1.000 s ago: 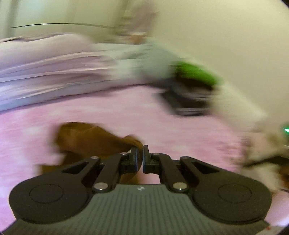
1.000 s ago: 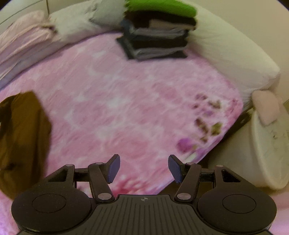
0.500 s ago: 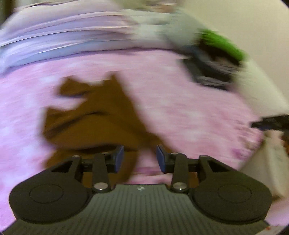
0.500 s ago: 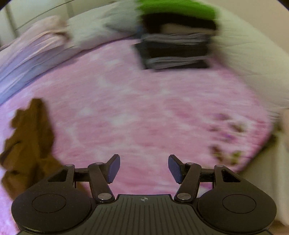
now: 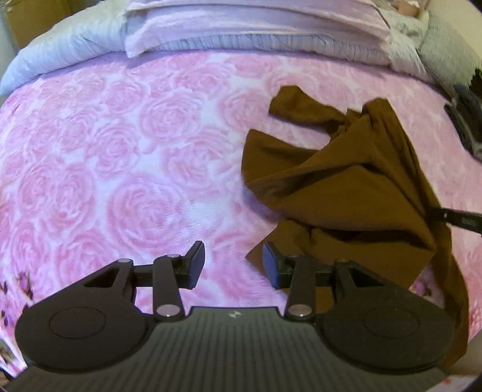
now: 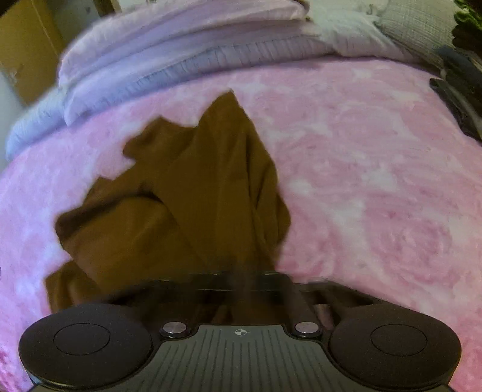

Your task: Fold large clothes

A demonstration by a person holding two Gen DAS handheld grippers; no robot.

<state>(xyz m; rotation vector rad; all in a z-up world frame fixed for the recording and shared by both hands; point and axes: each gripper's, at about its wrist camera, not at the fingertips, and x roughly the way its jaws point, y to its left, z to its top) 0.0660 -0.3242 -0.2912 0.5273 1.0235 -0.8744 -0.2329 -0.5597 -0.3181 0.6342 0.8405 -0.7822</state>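
Note:
A crumpled brown garment [image 5: 340, 181] lies on the pink rose-patterned bedspread [image 5: 120, 150], right of centre in the left wrist view. My left gripper [image 5: 233, 265] hovers open over bare bedspread, its right finger just at the garment's near corner. In the right wrist view the same garment [image 6: 195, 196] runs in a taut ridge straight into my right gripper [image 6: 241, 280], whose fingers are motion-blurred and look closed on its near edge. The right gripper's tip [image 5: 461, 218] also shows at the garment's right edge.
Folded lilac and white bedding [image 5: 241, 27] lines the far side of the bed. A dark stack of folded clothes [image 6: 458, 99] sits at the far right. Bare bedspread [image 6: 376, 181] spreads out right of the garment.
Left gripper went from shut to open and swung left, leaving the garment on the bed. Right gripper moved left over the garment and its fingers came together on the near edge.

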